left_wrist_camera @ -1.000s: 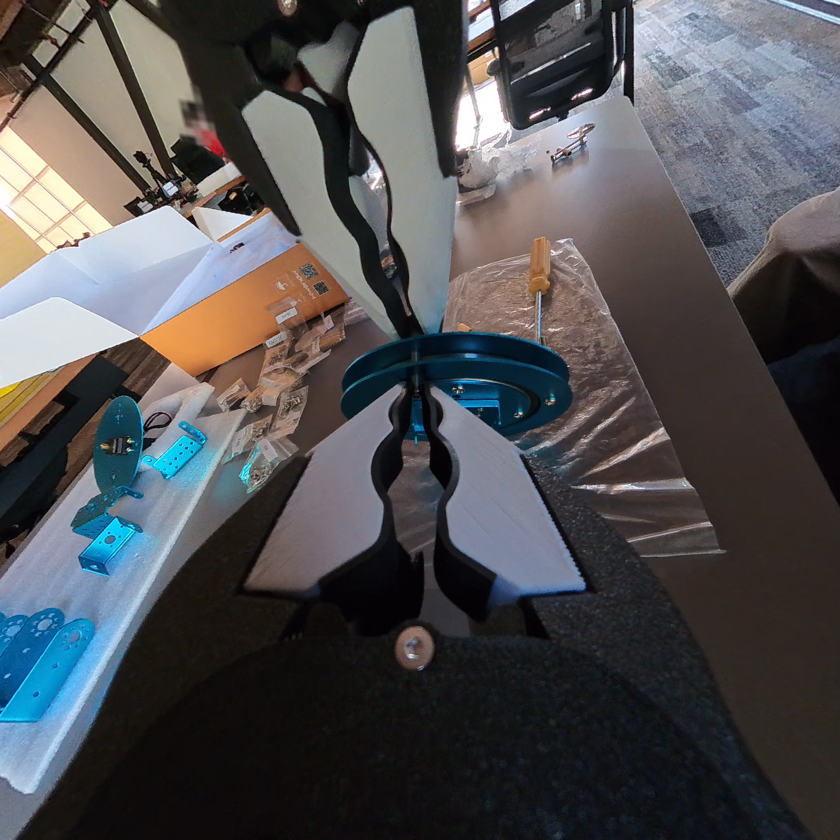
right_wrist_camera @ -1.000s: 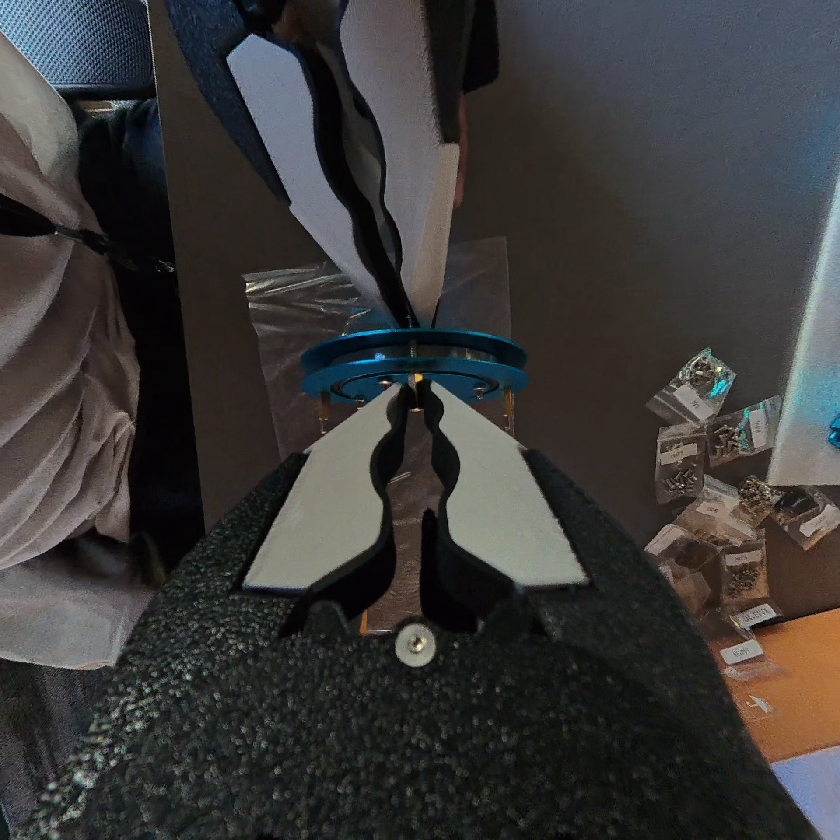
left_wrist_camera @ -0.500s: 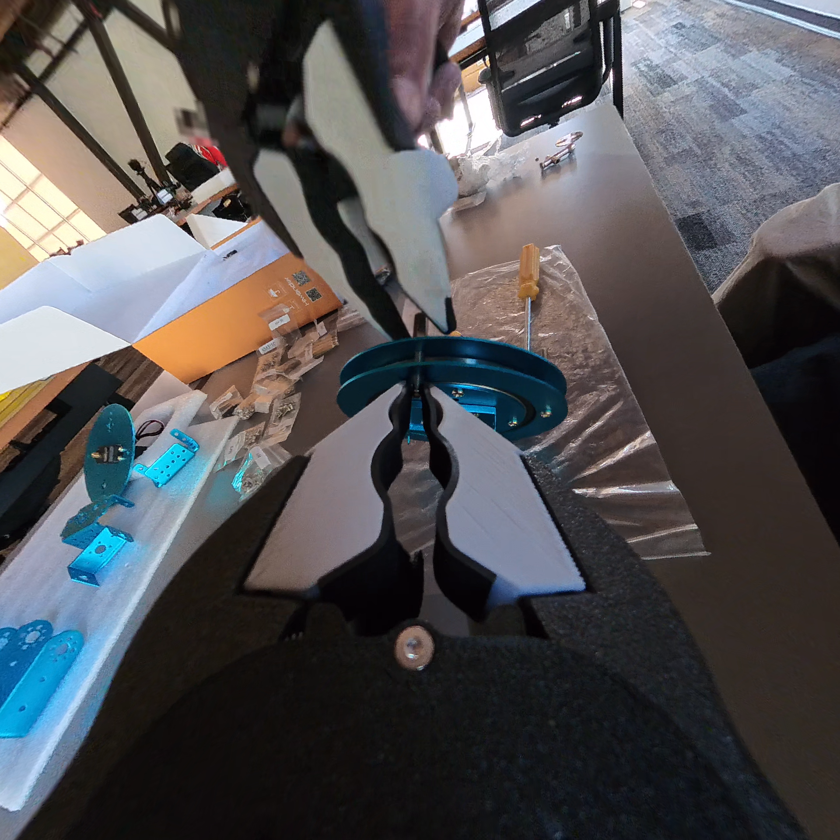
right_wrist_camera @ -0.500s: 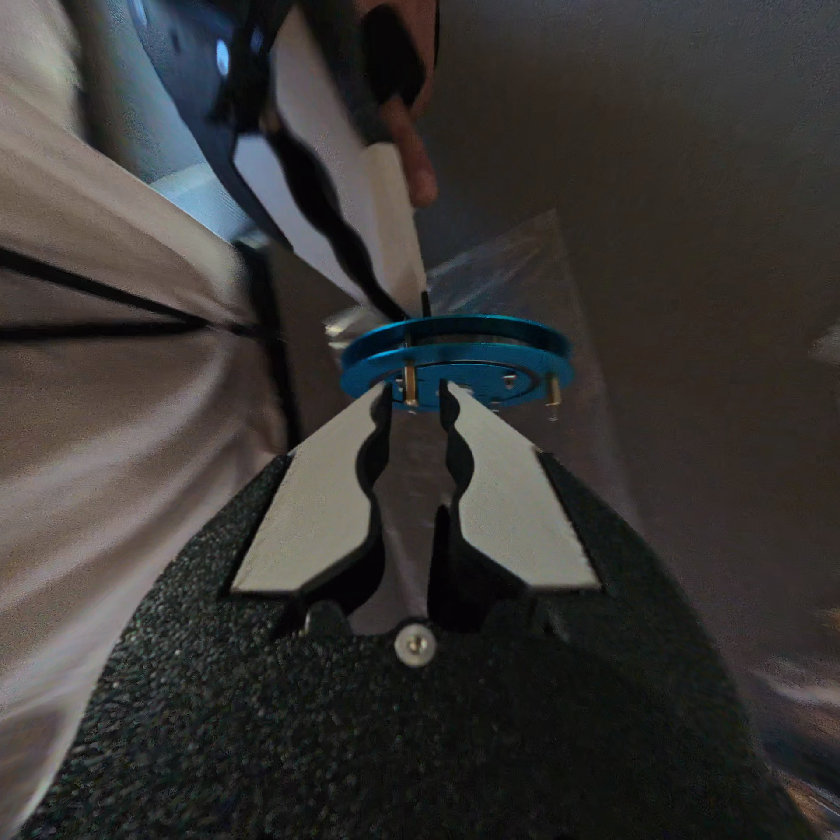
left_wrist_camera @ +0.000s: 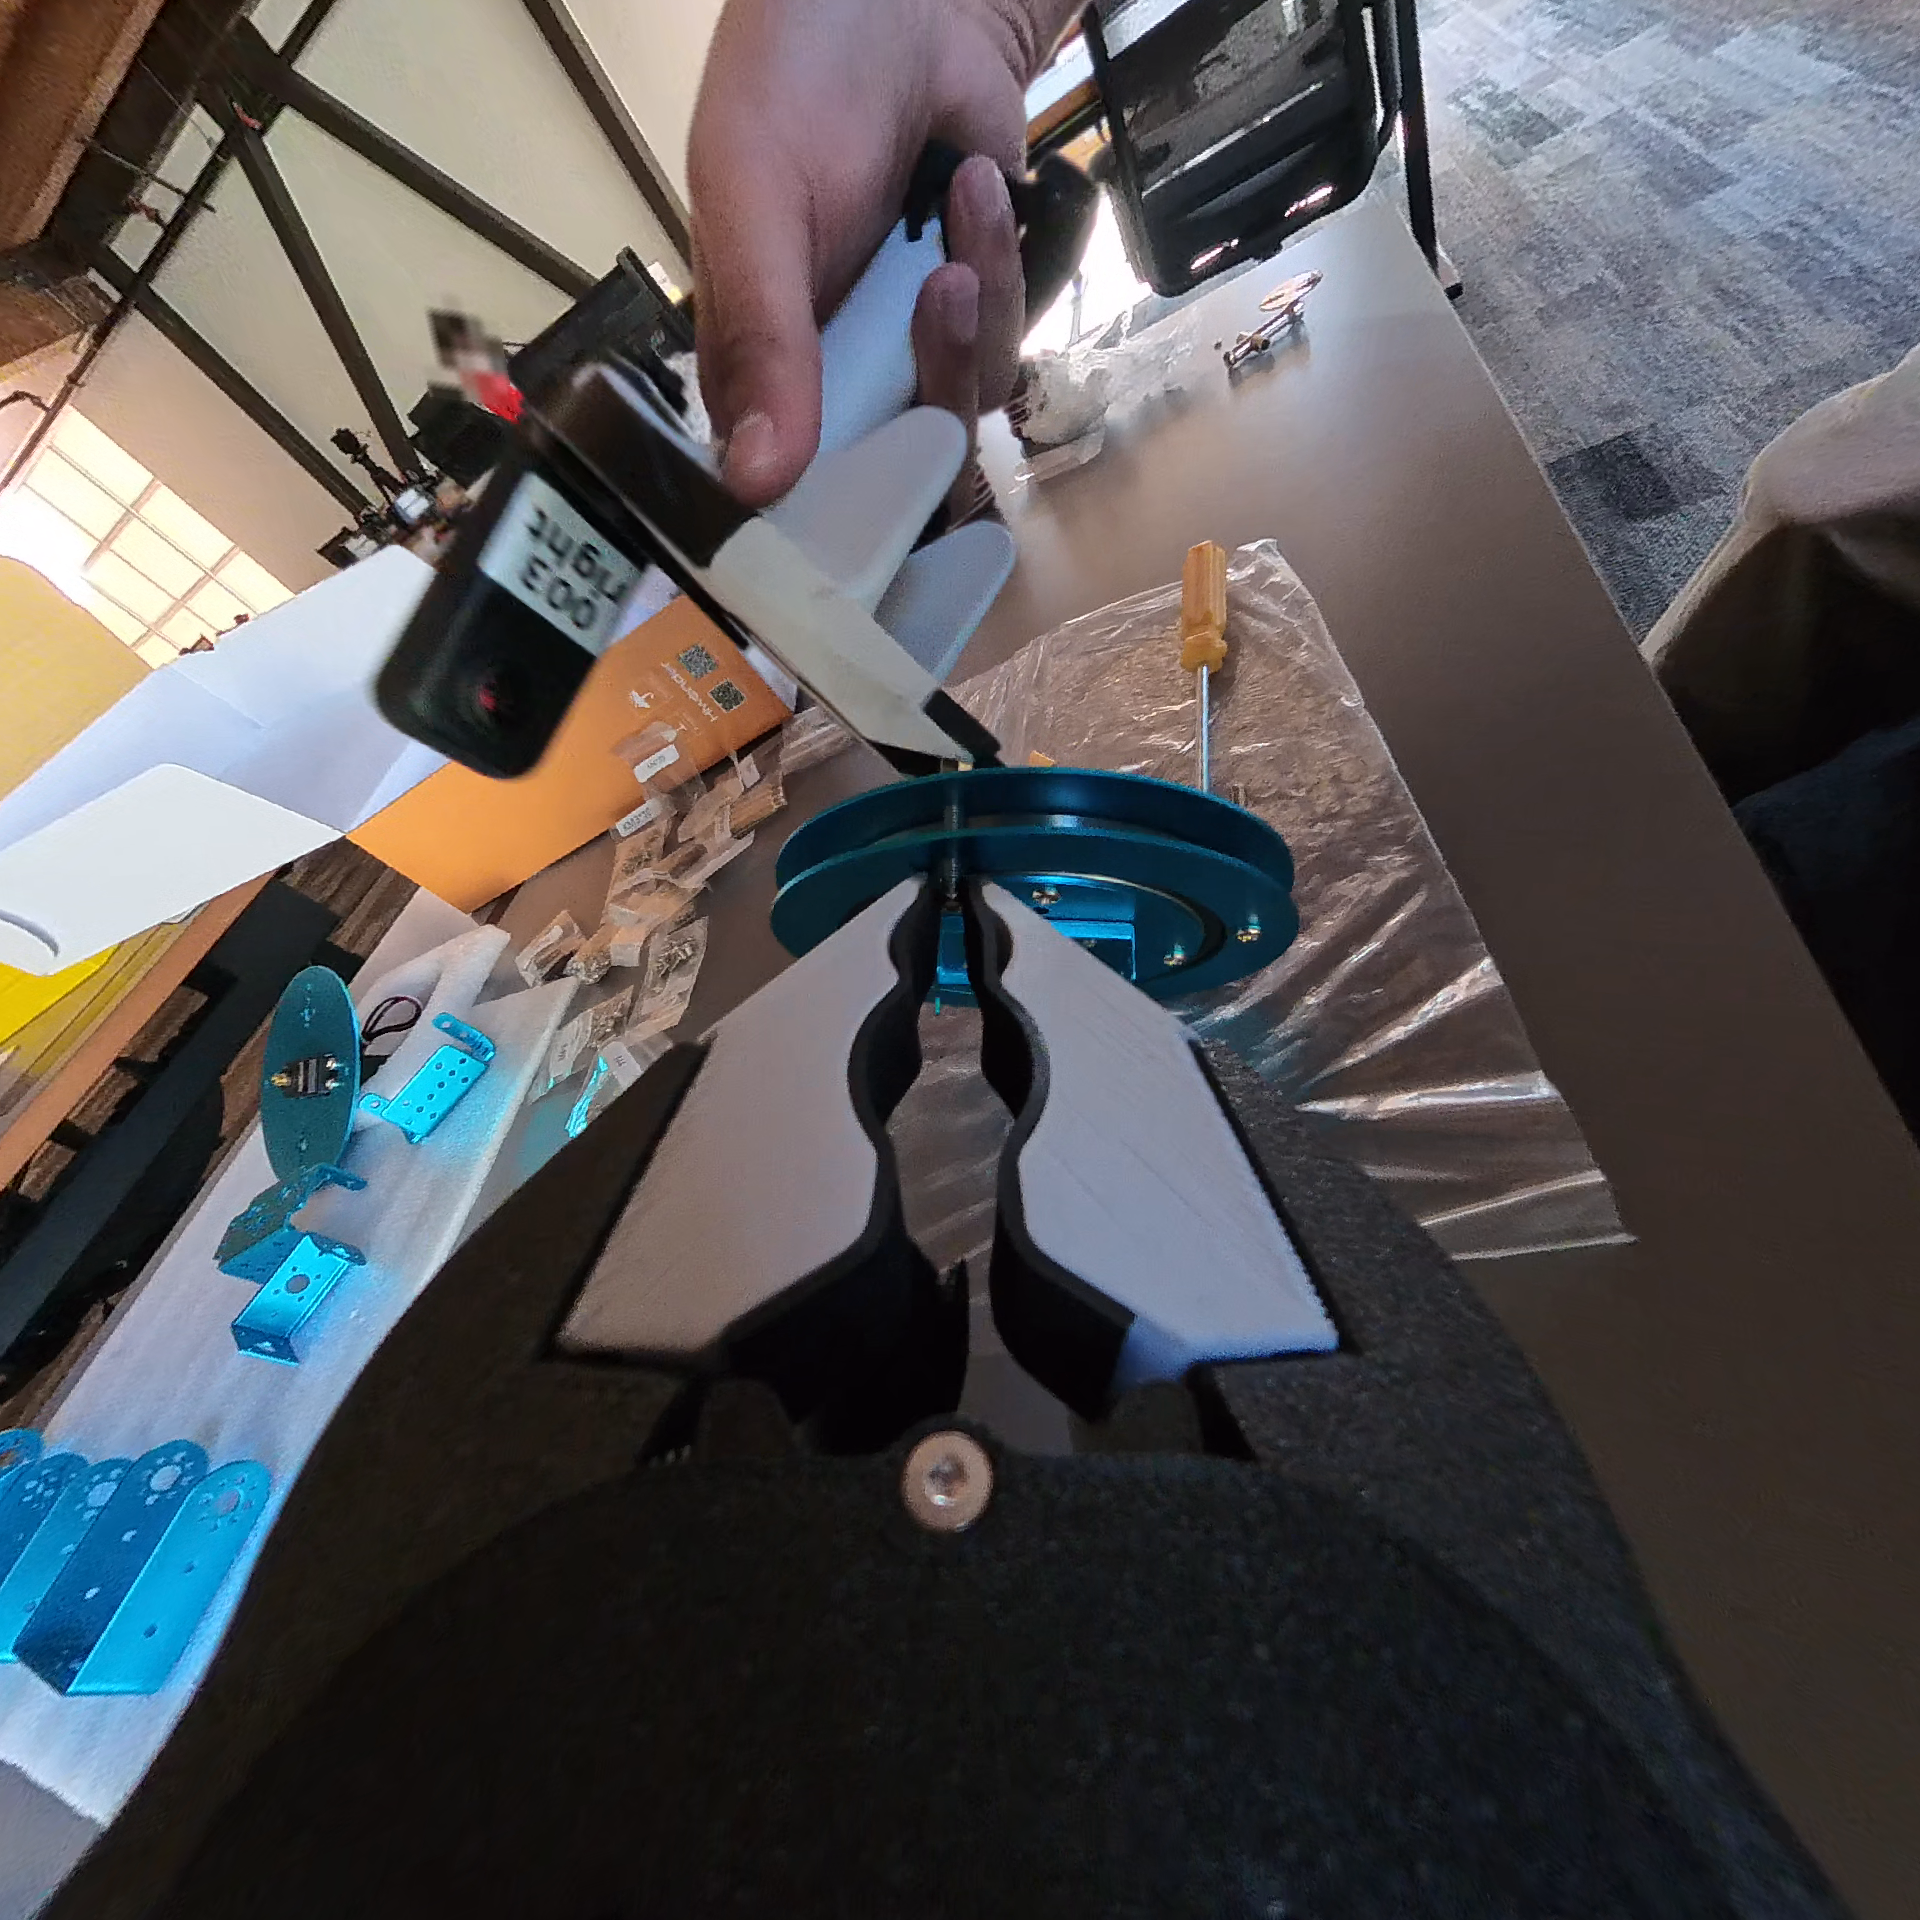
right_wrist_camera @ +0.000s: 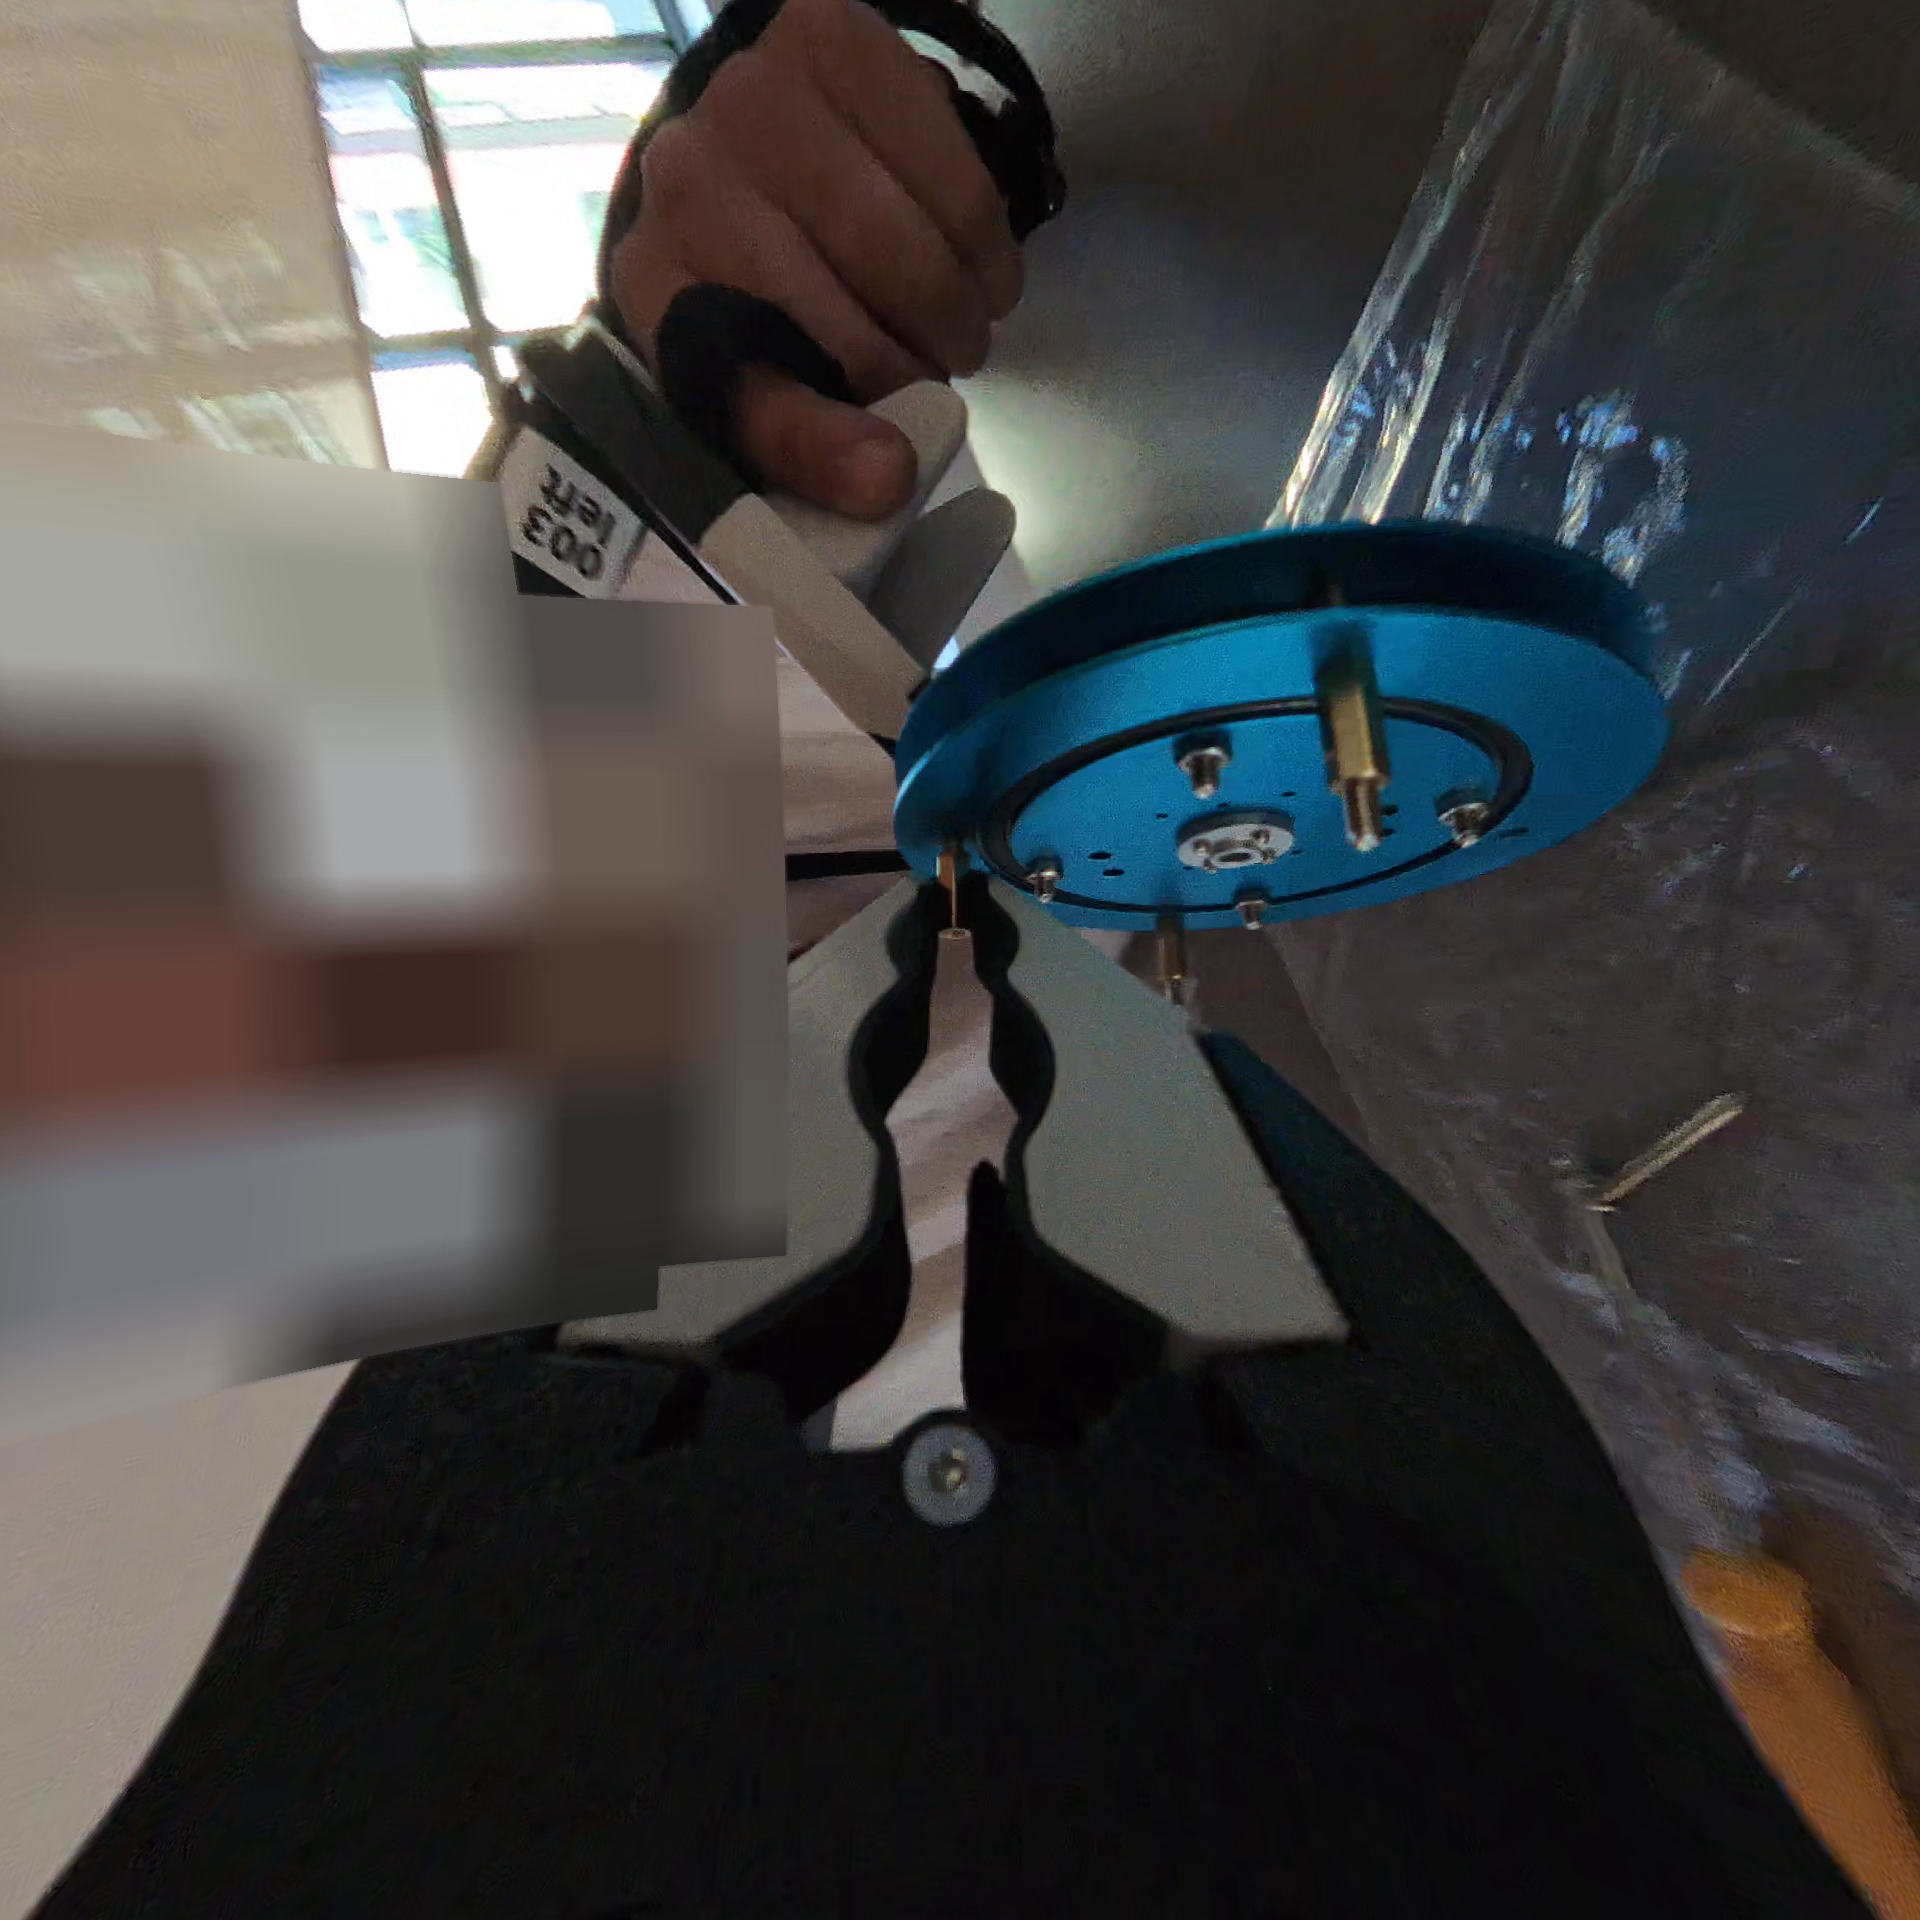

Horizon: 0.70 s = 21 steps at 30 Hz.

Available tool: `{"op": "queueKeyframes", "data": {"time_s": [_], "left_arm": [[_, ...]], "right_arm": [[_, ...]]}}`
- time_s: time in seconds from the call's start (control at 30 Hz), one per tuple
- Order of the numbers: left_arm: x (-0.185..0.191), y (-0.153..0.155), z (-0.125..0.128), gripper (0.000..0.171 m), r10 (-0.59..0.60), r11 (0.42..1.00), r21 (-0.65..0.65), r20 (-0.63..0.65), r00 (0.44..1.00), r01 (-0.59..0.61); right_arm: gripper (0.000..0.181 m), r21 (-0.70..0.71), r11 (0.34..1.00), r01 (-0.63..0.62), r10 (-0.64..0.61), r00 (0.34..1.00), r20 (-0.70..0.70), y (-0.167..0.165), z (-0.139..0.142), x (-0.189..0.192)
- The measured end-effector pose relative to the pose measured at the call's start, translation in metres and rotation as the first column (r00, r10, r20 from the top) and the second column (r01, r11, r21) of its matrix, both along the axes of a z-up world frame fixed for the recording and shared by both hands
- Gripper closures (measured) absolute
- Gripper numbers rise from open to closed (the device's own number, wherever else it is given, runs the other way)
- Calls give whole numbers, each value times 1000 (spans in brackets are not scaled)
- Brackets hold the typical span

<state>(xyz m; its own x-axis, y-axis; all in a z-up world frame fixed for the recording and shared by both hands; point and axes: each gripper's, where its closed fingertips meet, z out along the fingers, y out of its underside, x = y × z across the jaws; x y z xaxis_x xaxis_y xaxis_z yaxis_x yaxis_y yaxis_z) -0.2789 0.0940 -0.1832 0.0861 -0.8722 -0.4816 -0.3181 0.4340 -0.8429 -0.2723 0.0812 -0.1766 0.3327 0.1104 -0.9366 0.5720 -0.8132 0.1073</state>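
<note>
A blue round assembly of two stacked metal discs (left_wrist_camera: 1039, 842) with brass standoffs hangs between both grippers above a clear plastic bag (left_wrist_camera: 1403, 1039). My left gripper (left_wrist_camera: 951, 899) is shut on a thin post at the near rim of the discs. My right gripper (left_wrist_camera: 961, 743), held by a hand, comes in from the upper left and meets the same rim from above. In the right wrist view the discs (right_wrist_camera: 1299, 748) show their underside, and my right gripper (right_wrist_camera: 951, 920) is shut on a brass standoff (right_wrist_camera: 951, 894) at the rim. The left gripper (right_wrist_camera: 883, 665) shows behind it.
An orange-handled screwdriver (left_wrist_camera: 1203, 613) lies on the bag on the brown table (left_wrist_camera: 1662, 1039). Small bags of screws (left_wrist_camera: 644, 935), an orange box (left_wrist_camera: 582, 769) and a white foam sheet (left_wrist_camera: 156, 1455) with blue brackets (left_wrist_camera: 291, 1299) lie to the left. A chair (left_wrist_camera: 1247, 135) stands at the far end. Only a small space, under 4 cm, lies between the two pairs of fingers.
My right gripper has swung round and tilted to the side while gripping the rim, so its view now looks at the discs' underside. My left gripper has stayed shut on the discs.
</note>
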Motion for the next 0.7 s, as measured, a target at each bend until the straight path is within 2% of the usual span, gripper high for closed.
{"op": "queueKeyframes", "data": {"time_s": [0.03,0.07,0.1,0.13,0.17,0.23,0.27,0.3,0.33,0.37,0.4,0.43,0.47,0.5,0.53,0.57,0.6,0.63,0.67,0.7], "left_arm": [[0,0,0,168,0,1000,-7,0,1000,0],[1,0,0,168,-3,1000,-22,1,1000,3],[1,0,0,168,-5,999,-41,4,1000,5],[1,1,0,168,-5,999,-54,7,1000,5],[1,2,0,168,-2,998,-61,8,1000,3],[1,4,0,168,7,998,-64,6,1000,-6],[0,5,0,168,11,998,-61,5,1000,-10],[0,5,0,168,12,998,-58,4,1000,-12],[0,5,0,168,10,998,-56,4,1000,-10],[0,4,0,168,11,999,-52,4,1000,-11],[0,3,0,168,12,999,-35,2,1000,-12],[0,2,0,168,7,1000,-18,1,1000,-7],[0,1,0,168,7,1000,-9,0,1000,-7],[0,2,0,168,11,1000,-1,-2,1000,-11],[-1,2,0,169,13,1000,3,-2,1000,-13],[0,2,0,168,14,1000,6,-3,1000,-14],[0,2,0,168,11,1000,11,-3,1000,-10],[0,0,0,168,1,1000,7,-1,1000,-1],[0,-2,0,168,-7,1000,1,0,1000,7],[1,-3,0,168,-9,1000,-3,0,1000,9]], "right_arm": [[175,145,988,-48,46,999,11,0,-1,1],[175,340,933,-120,108,993,54,2,-3,2],[166,538,816,-211,167,977,131,7,-6,4],[164,687,661,-303,203,953,224,12,-7,7],[165,778,502,-378,225,926,304,15,-5,7],[176,838,229,-495,248,862,441,16,-5,7],[176,836,138,-531,238,837,492,18,-5,7],[176,829,94,-552,235,821,520,19,-6,6],[176,822,106,-559,243,817,524,18,-6,6],[176,818,161,-553,254,824,507,17,-7,5],[177,805,267,-530,261,844,469,15,-7,5],[178,765,423,-486,264,874,408,11,-7,5],[178,673,623,-399,237,916,324,7,-7,3],[178,501,825,-261,168,960,224,4,-5,1],[178,291,948,-127,93,988,127,1,-4,-1],[177,94,995,-24,19,999,50,1,-2,-2],[177,-30,999,26,-26,1000,2,0,0,-2],[176,-56,998,27,-28,999,-17,-2,0,-1],[176,13,1000,-2,2,1000,-13,-4,-1,-1],[176,162,985,-55,54,999,8,-5,-2,0]]}}
